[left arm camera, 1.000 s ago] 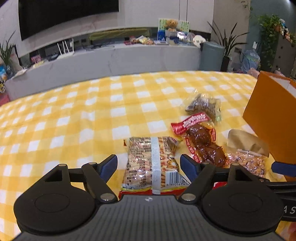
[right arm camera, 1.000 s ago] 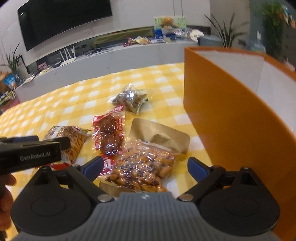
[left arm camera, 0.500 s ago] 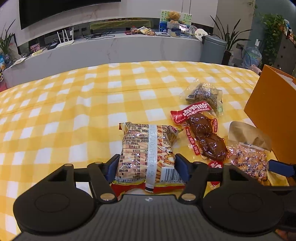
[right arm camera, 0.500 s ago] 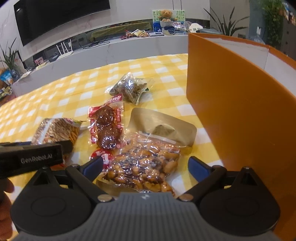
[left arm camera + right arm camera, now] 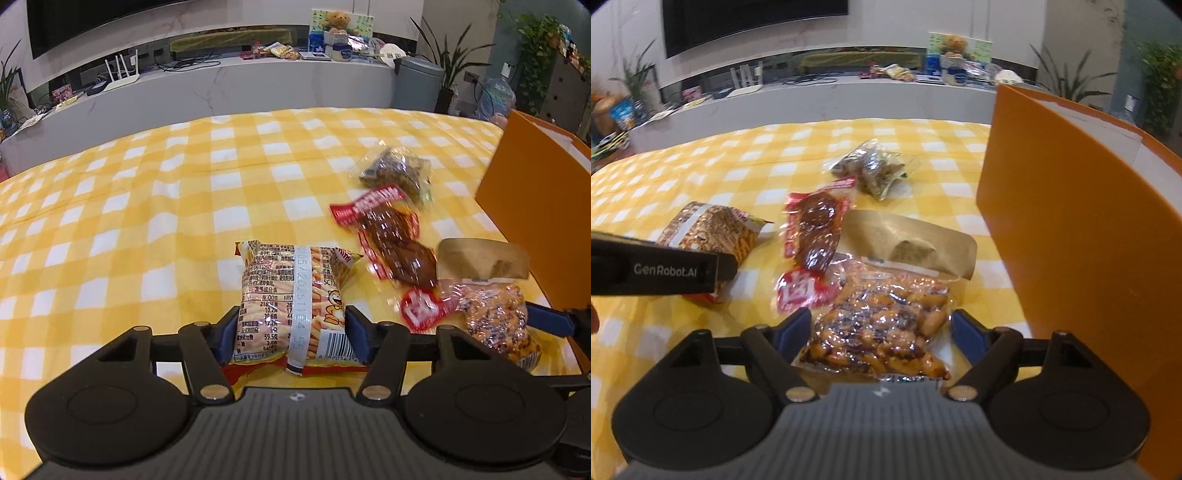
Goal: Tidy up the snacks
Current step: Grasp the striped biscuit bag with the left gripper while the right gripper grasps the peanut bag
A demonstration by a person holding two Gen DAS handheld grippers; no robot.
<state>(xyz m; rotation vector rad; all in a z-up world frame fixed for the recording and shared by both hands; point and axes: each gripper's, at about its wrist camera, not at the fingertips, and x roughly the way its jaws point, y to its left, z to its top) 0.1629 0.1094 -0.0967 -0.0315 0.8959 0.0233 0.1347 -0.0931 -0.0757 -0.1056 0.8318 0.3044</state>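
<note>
My left gripper [image 5: 291, 338] is shut on a bag of stick crackers [image 5: 291, 302]; both blue pads press its sides. The bag also shows in the right wrist view [image 5: 713, 230] behind the left gripper's finger [image 5: 661, 267]. My right gripper [image 5: 881, 336] is open around a clear bag of glazed peanuts [image 5: 882, 332], its pads apart from the bag's sides. That bag also shows in the left wrist view [image 5: 495, 321]. An orange box [image 5: 1082, 236] stands just right of it.
On the yellow checked tablecloth [image 5: 147, 221] lie a red pack of dark meat [image 5: 816, 225], a brown paper pouch [image 5: 908, 243] and a clear bag of dark snacks [image 5: 875, 168]. A grey counter [image 5: 221, 88] runs behind the table.
My left gripper has closed on the cracker bag. My right gripper has moved forward around the peanut bag and its jaws have narrowed.
</note>
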